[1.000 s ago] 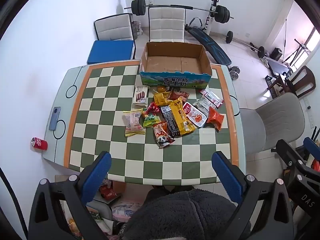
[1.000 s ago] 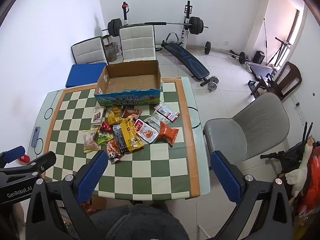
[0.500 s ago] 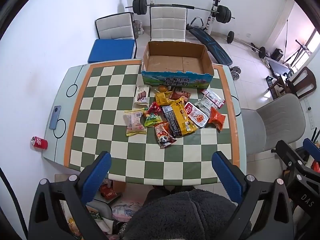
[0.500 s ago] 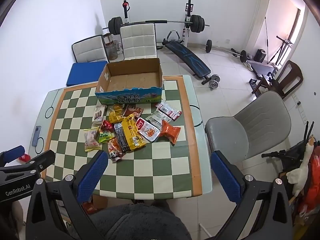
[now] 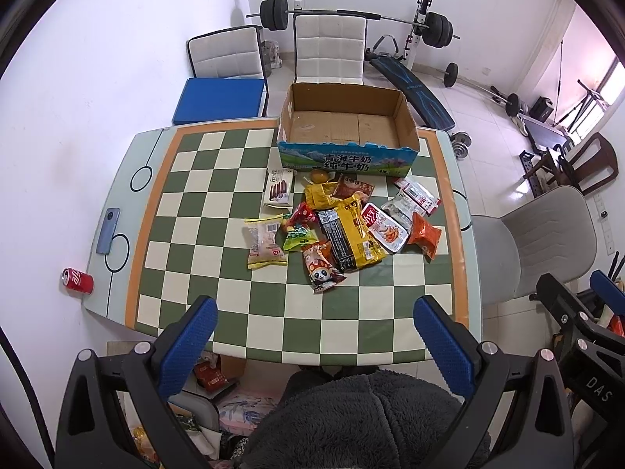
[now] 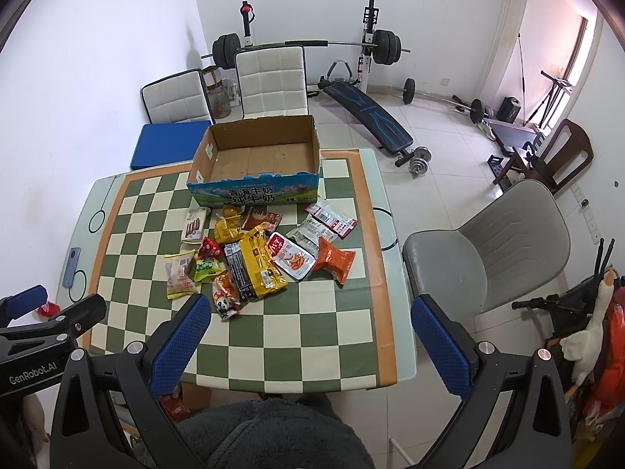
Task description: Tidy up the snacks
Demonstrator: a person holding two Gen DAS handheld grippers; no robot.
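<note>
A pile of snack packets [image 5: 343,222] lies in the middle of the green and cream checkered table [image 5: 242,312], also seen in the right wrist view [image 6: 258,258]. An open, empty cardboard box [image 5: 347,125] stands at the table's far edge, just behind the pile; it also shows in the right wrist view [image 6: 258,156]. My left gripper [image 5: 314,332] is open and empty, held high above the table's near edge. My right gripper [image 6: 308,336] is open and empty, also high above the near edge, to the right of the left one.
A phone [image 5: 107,230] lies on the table's left edge. A red can [image 5: 77,280] lies on the floor to the left. A grey chair [image 6: 484,262] stands at the right. Two white chairs [image 5: 330,49] and gym weights [image 5: 433,33] are behind the table.
Both grippers have moved slightly closer to the table, so the box and snacks sit a bit lower and larger in view. Both stay open. Nothing on the table has moved.
</note>
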